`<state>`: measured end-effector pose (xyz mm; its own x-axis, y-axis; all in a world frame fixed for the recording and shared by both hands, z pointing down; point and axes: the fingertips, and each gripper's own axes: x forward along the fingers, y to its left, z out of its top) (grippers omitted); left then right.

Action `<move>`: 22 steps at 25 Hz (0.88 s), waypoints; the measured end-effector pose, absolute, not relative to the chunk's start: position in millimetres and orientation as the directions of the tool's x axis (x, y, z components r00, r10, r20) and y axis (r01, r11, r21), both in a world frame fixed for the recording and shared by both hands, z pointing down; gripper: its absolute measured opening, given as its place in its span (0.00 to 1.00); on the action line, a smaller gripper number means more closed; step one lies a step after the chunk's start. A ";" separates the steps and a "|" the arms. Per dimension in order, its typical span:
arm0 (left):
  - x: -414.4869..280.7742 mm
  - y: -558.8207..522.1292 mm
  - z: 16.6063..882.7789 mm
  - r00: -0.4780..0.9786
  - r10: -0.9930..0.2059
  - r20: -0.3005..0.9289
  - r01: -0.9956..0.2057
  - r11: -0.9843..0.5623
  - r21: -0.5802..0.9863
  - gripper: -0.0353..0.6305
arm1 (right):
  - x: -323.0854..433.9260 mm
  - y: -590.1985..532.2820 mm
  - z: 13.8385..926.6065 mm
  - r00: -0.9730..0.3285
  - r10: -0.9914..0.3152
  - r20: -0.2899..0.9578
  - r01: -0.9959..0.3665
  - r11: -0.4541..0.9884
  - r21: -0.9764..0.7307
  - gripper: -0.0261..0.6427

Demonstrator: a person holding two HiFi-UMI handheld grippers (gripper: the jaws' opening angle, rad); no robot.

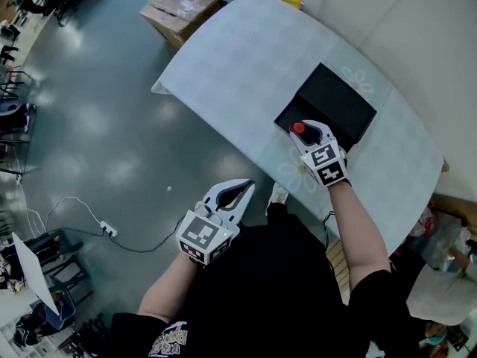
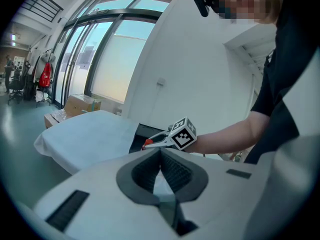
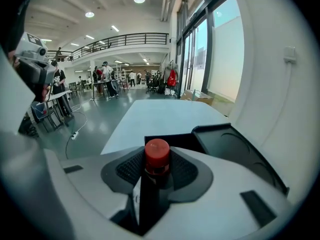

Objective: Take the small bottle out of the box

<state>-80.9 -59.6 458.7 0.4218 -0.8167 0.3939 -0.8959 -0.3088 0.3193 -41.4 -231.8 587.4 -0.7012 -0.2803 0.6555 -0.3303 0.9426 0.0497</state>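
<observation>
A small dark bottle with a red cap (image 1: 298, 128) stands upright between the jaws of my right gripper (image 1: 302, 132), at the near left corner of the black box (image 1: 339, 99). In the right gripper view the pads sit against both sides of the bottle (image 3: 157, 156), so my right gripper (image 3: 158, 168) is shut on it. The box's open black wall (image 3: 186, 140) lies just beyond. My left gripper (image 1: 244, 188) hangs off the table over the floor, shut with nothing in it. From the left gripper view (image 2: 160, 154) the red cap (image 2: 145, 143) shows at the box's edge.
The box rests on a table covered with a white cloth (image 1: 246, 66), set against a pale wall. Cardboard boxes (image 1: 182, 6) sit on the floor past the table's far end. A power strip with its cable (image 1: 109, 230) lies on the grey floor at the left.
</observation>
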 end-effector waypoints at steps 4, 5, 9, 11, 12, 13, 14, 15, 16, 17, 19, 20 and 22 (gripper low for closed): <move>-86.6 -55.5 456.1 0.424 -0.818 0.389 -0.896 -0.315 0.314 0.09 | -38.3 -236.5 576.4 -0.714 -0.337 0.614 -0.394 0.918 0.045 0.28; -88.5 -53.9 455.5 0.425 -0.818 0.388 -0.895 -0.317 0.312 0.10 | -38.0 -237.1 571.3 -0.720 -0.350 0.600 -0.412 0.911 0.037 0.28; -97.3 -47.0 449.0 0.436 -0.818 0.376 -0.891 -0.332 0.311 0.10 | -38.4 -234.7 542.2 -0.737 -0.397 0.547 -0.474 0.881 0.001 0.28; -101.3 -44.0 444.9 0.448 -0.816 0.365 -0.885 -0.347 0.310 0.10 | -38.9 -230.6 524.3 -0.744 -0.420 0.520 -0.495 0.869 -0.005 0.28; -102.8 -42.6 443.4 0.455 -0.815 0.358 -0.882 -0.356 0.310 0.10 | -39.0 -227.8 515.8 -0.746 -0.431 0.508 -0.503 0.864 -0.005 0.28; -103.9 -41.3 442.0 0.463 -0.814 0.351 -0.878 -0.366 0.310 0.10 | -38.9 -224.5 507.8 -0.747 -0.442 0.496 -0.510 0.860 -0.003 0.28; -104.8 -39.9 440.6 0.472 -0.812 0.344 -0.873 -0.376 0.310 0.10 | -38.6 -220.6 500.3 -0.748 -0.451 0.487 -0.516 0.856 0.001 0.28; -105.5 -38.4 439.1 0.482 -0.809 0.337 -0.868 -0.388 0.309 0.10 | -38.1 -216.2 493.5 -0.747 -0.460 0.479 -0.522 0.853 0.006 0.28; -106.4 -36.8 437.6 0.492 -0.806 0.330 -0.863 -0.400 0.309 0.10 | -37.5 -211.4 487.3 -0.746 -0.469 0.473 -0.527 0.850 0.010 0.28; -107.3 -34.9 436.0 0.502 -0.803 0.323 -0.857 -0.412 0.309 0.10 | -37.0 -206.3 481.8 -0.744 -0.477 0.468 -0.533 0.846 0.015 0.28; -109.3 -31.2 433.2 0.523 -0.794 0.310 -0.846 -0.436 0.308 0.10 | -35.3 -195.6 473.4 -0.736 -0.492 0.464 -0.546 0.837 0.021 0.28; -110.3 -29.2 432.2 0.533 -0.789 0.304 -0.839 -0.448 0.308 0.10 | -34.2 -190.0 470.4 -0.731 -0.500 0.464 -0.554 0.832 0.023 0.28; -112.3 -24.8 430.5 0.554 -0.778 0.295 -0.826 -0.472 0.308 0.10 | -31.6 -178.2 465.9 -0.720 -0.516 0.465 -0.572 0.820 0.025 0.28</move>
<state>-112.3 -24.8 430.5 0.5541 -0.7783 0.2954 -0.8264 -0.4716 0.3076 -31.6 -178.2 465.9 -0.7196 -0.5157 0.4651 -0.5715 0.8202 0.0252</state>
